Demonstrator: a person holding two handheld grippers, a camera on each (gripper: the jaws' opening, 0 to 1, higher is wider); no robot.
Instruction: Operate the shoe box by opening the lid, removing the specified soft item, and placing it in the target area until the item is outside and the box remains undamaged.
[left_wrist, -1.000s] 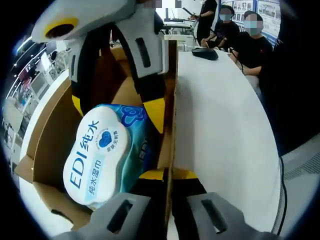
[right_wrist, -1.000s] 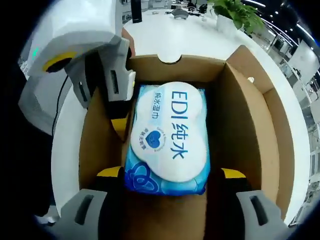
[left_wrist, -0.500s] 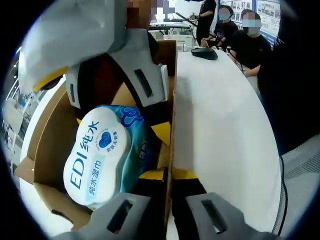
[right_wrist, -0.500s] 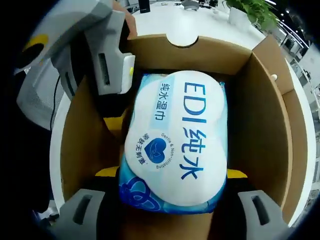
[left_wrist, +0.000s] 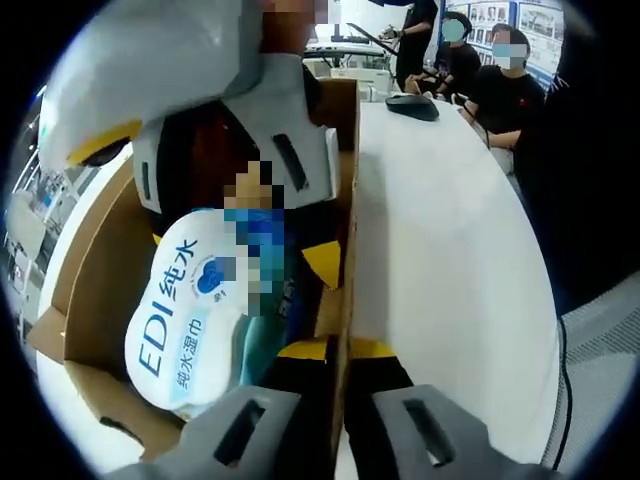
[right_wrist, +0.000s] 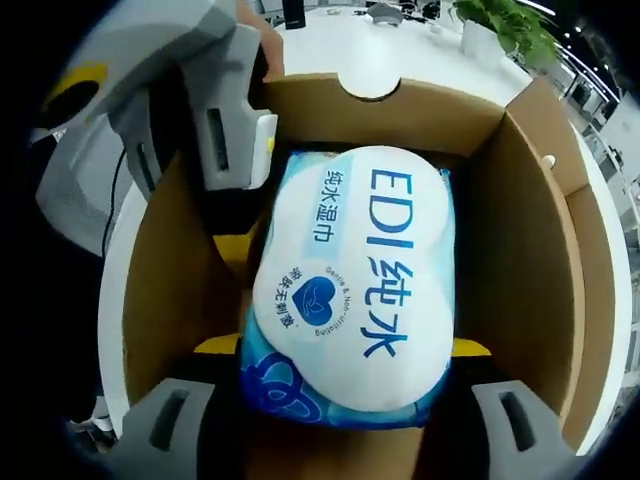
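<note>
**Right claw closes in on wet-wipes pack inside the open shoe box**

With the lid already open, the cardboard shoe box (right_wrist: 520, 250) sits on the white counter (left_wrist: 450, 250), the soft pack of EDI wet wipes (right_wrist: 355, 290) lying on its floor. The right claw (right_wrist: 345, 350), higher above the box a second ago, has dropped so its jaws straddle the pack's near end, wide and not yet squeezing. The left claw (left_wrist: 335, 350) stays pinched narrow on the box's side wall, steadying it. Closing on the pack and lifting appears next; the pack remains inside.
</note>
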